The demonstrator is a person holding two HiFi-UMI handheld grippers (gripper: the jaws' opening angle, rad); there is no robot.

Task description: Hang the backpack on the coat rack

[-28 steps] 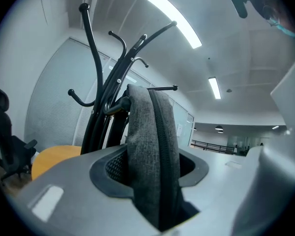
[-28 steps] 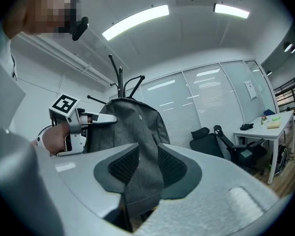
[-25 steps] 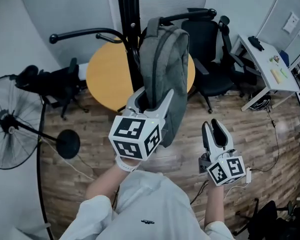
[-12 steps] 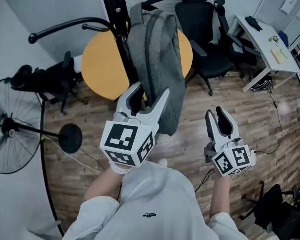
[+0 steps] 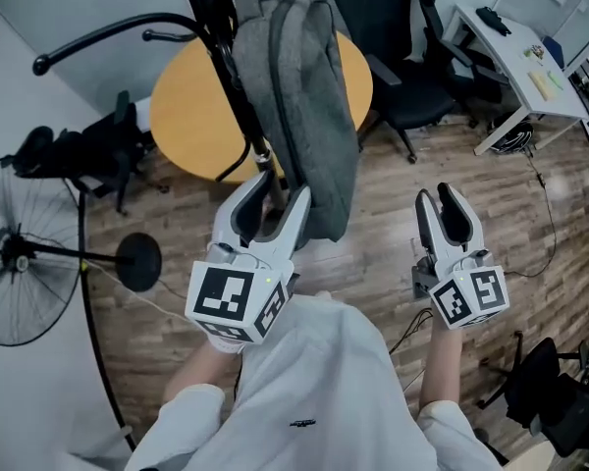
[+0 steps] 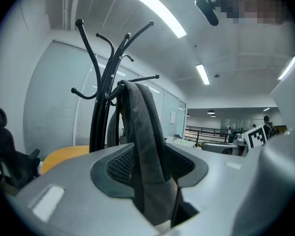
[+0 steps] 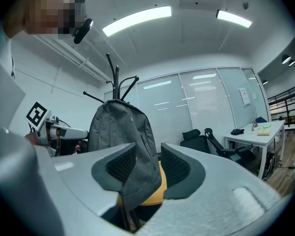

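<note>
The grey backpack (image 5: 299, 96) hangs from the top of the black coat rack (image 5: 226, 67), free of both grippers. My left gripper (image 5: 275, 199) is level just in front of the backpack's lower end. Its jaws are wide and closing. In the left gripper view the backpack (image 6: 142, 132) hangs in the gap of that gripper (image 6: 150, 166), and neither pad presses it. My right gripper (image 5: 444, 204) is off to the right, apart from the backpack, its jaws opening with nothing between them. In the right gripper view the backpack (image 7: 120, 132) shows beyond the right gripper (image 7: 147, 168).
A round yellow table (image 5: 191, 116) stands behind the rack. Black office chairs (image 5: 402, 57) and a white desk (image 5: 515, 57) are at the back right. A floor fan (image 5: 20, 263) stands at the left, and another black chair (image 5: 79, 150) is beside it. The floor is wood.
My left gripper has drawn back and down from the backpack's lower end, which it enclosed before. The backpack stays hanging on the rack. The right gripper has hardly moved.
</note>
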